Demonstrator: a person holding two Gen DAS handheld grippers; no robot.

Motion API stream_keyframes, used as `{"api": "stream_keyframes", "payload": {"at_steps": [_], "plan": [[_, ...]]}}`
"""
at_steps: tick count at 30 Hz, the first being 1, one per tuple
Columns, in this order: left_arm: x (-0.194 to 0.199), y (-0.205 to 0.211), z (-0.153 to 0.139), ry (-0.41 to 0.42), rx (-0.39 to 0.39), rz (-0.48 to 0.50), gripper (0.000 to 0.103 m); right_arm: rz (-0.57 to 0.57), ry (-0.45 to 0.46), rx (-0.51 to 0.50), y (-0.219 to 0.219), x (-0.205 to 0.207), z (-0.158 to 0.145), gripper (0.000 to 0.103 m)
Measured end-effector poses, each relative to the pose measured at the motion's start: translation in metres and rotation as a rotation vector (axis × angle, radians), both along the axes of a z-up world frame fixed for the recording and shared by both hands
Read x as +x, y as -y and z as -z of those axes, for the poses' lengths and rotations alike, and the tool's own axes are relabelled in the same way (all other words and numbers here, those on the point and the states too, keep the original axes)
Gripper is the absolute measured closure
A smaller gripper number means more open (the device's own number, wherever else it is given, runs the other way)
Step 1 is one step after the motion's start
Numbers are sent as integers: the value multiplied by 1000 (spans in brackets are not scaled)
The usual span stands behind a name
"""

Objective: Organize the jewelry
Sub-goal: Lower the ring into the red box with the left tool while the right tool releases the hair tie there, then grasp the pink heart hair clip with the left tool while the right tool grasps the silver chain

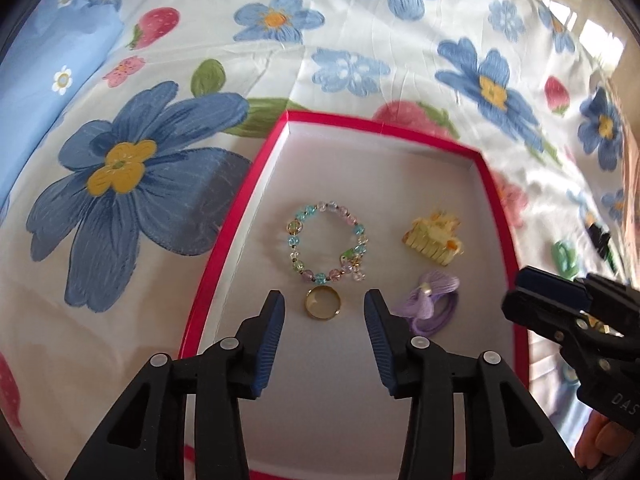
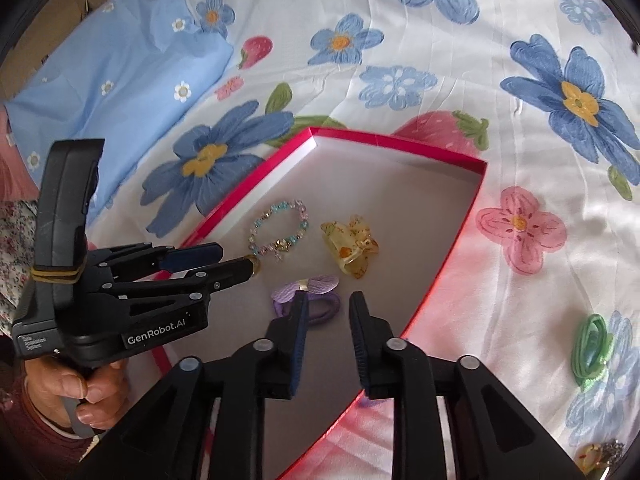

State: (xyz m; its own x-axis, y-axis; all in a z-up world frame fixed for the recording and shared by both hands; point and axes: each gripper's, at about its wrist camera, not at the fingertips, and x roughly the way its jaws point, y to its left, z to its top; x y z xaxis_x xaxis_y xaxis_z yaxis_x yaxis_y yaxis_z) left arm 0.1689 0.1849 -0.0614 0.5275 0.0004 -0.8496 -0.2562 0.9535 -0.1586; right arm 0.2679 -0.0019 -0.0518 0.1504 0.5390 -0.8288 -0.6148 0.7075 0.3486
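Note:
A red-rimmed box (image 1: 236, 216) with a white floor lies on a flowered bedsheet. In it are a beaded bracelet (image 1: 326, 240), a gold ring (image 1: 322, 302), a yellow hair claw (image 1: 434, 243) and a purple flower hair tie (image 1: 430, 300). My left gripper (image 1: 324, 320) is open, its fingers on either side of the ring and just above it. My right gripper (image 2: 326, 320) is open and empty over the box's near right part, next to the purple hair tie (image 2: 308, 296). The bracelet (image 2: 280, 228) and claw (image 2: 352, 246) also show in the right wrist view.
A green hair tie (image 2: 592, 350) lies on the sheet right of the box (image 2: 444, 268). Another small ornament (image 2: 596, 456) lies at the lower right edge. A blue pillow (image 2: 120, 76) is at the far left.

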Motion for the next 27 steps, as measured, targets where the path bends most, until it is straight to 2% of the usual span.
{"api": "stream_keyframes", "payload": {"at_steps": [6,13,20,27], "plan": [[-28,3,-18,57,-77,-20,58,93,24,54,47,-10,-23,69],[-49,20,-38,86,-111,26,58,212,41,49,113,-19,-37,69],[-60,54,-51,89,-101,118,58,330,68,24,180,-32,-48,69],[-55,90,-54,72,-77,207,57,430,63,6,232,-43,-44,69]]}}
